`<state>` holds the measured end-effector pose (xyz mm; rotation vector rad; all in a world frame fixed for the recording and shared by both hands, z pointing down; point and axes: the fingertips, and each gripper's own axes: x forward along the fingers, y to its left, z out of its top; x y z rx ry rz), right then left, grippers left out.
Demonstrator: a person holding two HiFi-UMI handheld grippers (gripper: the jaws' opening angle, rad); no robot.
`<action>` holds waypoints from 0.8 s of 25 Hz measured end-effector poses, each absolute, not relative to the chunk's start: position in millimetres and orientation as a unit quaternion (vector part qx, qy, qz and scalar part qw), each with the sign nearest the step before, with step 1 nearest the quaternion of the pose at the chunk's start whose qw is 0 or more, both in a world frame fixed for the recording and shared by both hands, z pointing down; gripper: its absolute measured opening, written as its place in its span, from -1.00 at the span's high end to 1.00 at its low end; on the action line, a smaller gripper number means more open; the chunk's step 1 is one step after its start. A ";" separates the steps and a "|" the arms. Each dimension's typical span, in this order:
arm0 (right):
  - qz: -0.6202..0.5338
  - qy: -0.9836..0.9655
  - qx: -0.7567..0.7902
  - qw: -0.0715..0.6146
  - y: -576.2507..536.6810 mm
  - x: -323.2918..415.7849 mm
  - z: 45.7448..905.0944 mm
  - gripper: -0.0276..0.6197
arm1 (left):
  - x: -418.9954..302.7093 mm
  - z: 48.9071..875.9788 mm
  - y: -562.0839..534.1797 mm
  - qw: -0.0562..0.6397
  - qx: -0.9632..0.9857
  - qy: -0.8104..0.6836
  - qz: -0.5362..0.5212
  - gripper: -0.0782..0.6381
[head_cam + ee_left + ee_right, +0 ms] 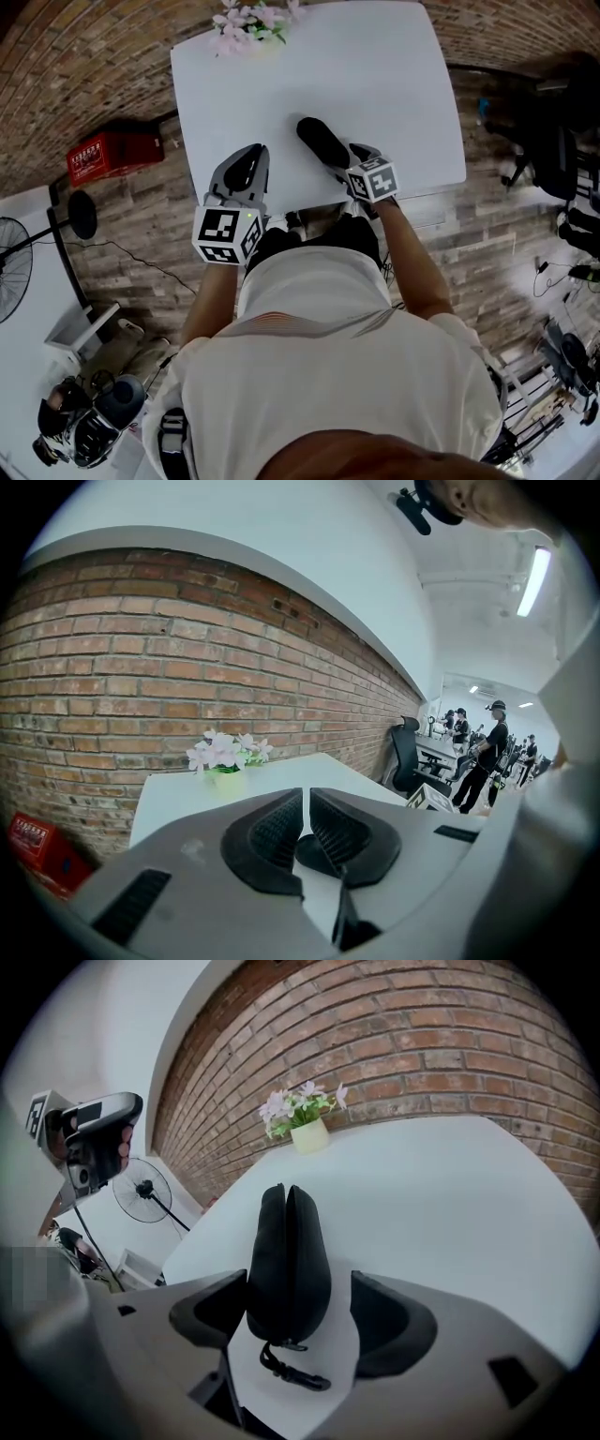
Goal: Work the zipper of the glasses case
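A black glasses case (322, 141) lies on the white table (375, 84), close to its near edge. In the right gripper view the case (289, 1251) stands between the jaws of my right gripper (298, 1288), near end toward the camera. Its zipper seam runs up the middle and a black pull strap (292, 1372) trails from the near end. The left pad is at the case's side and the right pad stands apart from it. In the head view my right gripper (352, 155) is at the case's near end. My left gripper (251, 155) hovers left of the case, shut (307, 803) with nothing held.
A pot of pale pink flowers (246, 23) stands at the table's far edge. A brick wall runs behind it. On the floor are a red crate (112, 155) and a fan (14, 262) at left. An office chair (405, 752) and people (487, 752) are at the far right.
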<state>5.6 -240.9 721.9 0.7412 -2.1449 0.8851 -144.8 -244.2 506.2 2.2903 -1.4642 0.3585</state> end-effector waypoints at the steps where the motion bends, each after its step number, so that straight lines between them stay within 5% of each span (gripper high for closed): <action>1: 0.343 -0.826 0.284 0.345 -239.1 3.9 722.3 -0.29 | -145.1 506.0 -243.9 0.198 0.819 -0.523 0.128 0.69; 20: 0.323 -0.844 0.288 0.317 -237.2 -8.4 699.5 -0.03 | -150.2 501.8 -233.1 0.195 0.821 -0.523 0.119 0.69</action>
